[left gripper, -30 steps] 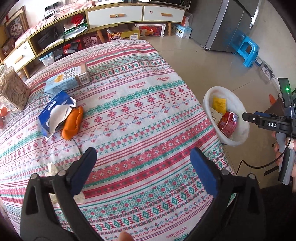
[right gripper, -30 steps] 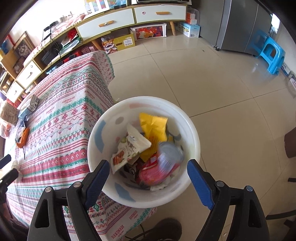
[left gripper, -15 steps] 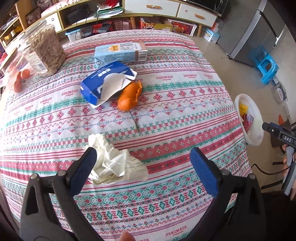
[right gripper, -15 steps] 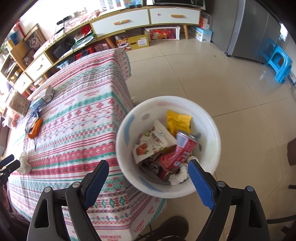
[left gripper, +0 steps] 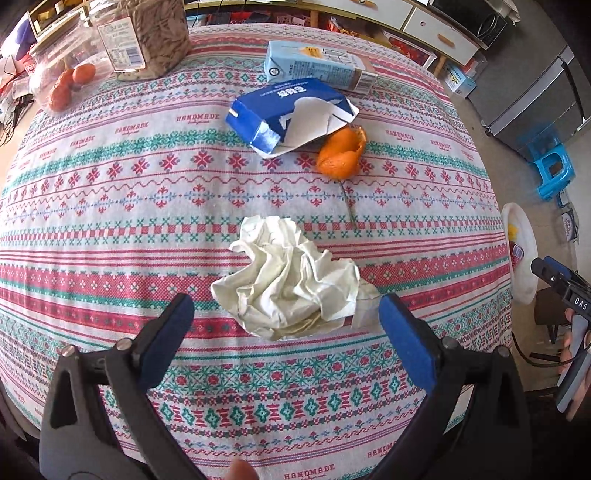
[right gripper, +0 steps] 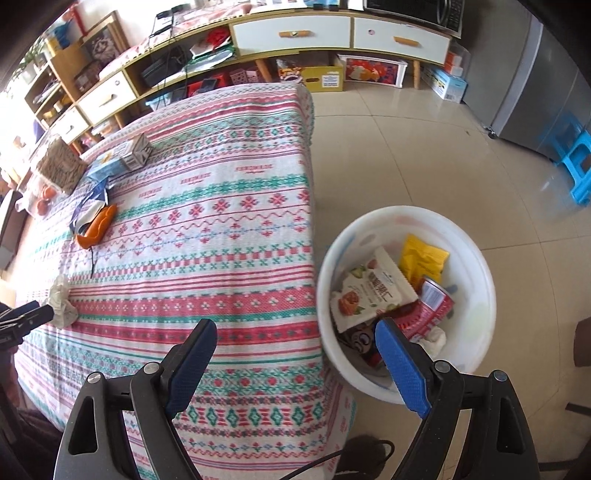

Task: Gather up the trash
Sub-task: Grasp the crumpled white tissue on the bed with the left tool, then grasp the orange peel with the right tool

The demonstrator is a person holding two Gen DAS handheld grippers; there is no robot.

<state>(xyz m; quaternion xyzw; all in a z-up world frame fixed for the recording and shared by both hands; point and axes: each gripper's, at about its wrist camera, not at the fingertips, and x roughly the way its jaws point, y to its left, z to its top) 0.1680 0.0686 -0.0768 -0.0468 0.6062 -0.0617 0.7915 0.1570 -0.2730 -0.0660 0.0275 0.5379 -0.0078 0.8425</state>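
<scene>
A crumpled white tissue (left gripper: 291,286) lies on the patterned tablecloth (left gripper: 110,206). My left gripper (left gripper: 286,314) hangs open just above it, its blue pads on either side and not touching. Beyond lie an orange peel (left gripper: 341,155), a torn blue tissue pack (left gripper: 291,114) and a light blue carton (left gripper: 317,68). My right gripper (right gripper: 295,343) is open and empty over the table's edge, beside the white trash bin (right gripper: 476,295) on the floor. The bin holds a red can (right gripper: 430,306), a yellow packet (right gripper: 423,258) and a snack wrapper (right gripper: 369,295).
A clear jar of brown snacks (left gripper: 142,35) and a bag of oranges (left gripper: 61,85) stand at the table's far left. A low cabinet (right gripper: 332,33), a grey fridge (right gripper: 546,88) and a blue stool (right gripper: 574,162) line the room. Tiled floor lies around the bin.
My left gripper swung across the table and down until the tissue lay between its open fingers. My right gripper slid from over the bin towards the table edge, still open.
</scene>
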